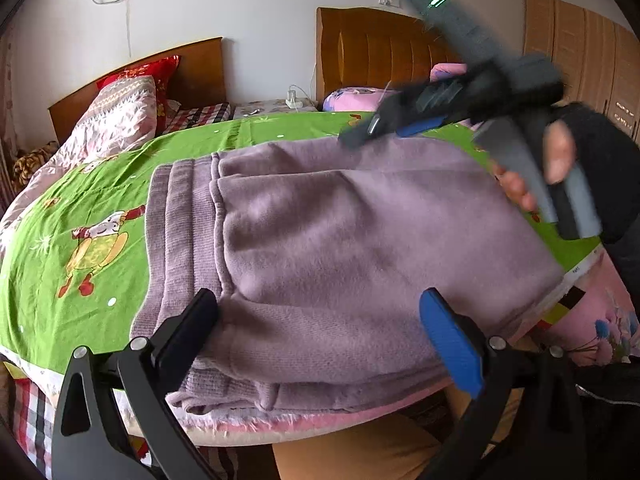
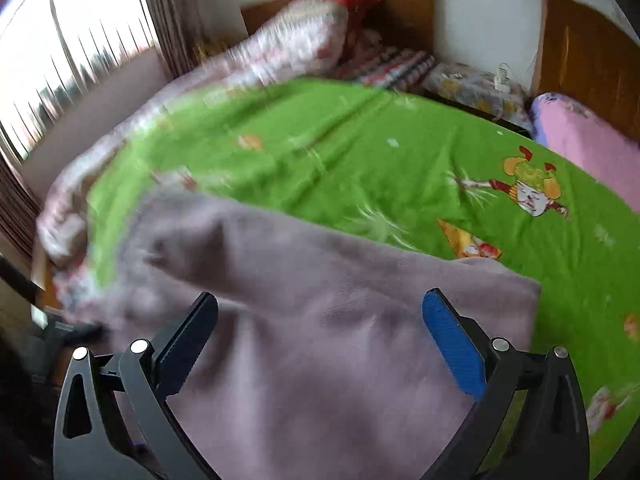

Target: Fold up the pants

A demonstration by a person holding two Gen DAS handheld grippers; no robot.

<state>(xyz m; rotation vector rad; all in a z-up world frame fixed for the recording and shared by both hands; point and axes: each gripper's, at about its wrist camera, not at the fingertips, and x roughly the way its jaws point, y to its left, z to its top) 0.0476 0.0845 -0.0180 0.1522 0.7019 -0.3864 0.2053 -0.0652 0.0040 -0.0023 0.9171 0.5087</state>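
Folded mauve pants (image 1: 340,248) on green bedsheet (image 1: 80,208); left tongs (image 1: 320,332) spread apart, right tongs (image 2: 320,332) likewise, neither gripping.

Soft mauve fleece pants (image 1: 340,240), matt and a little fuzzy, with ribbed knit cuffs. Thin printed green cotton sheet (image 1: 100,184), lightly creased. Matt black plastic left gripper (image 1: 320,332), one blue ridged pad, shiny metal pins. Glossy brown wooden headboard (image 1: 380,48).
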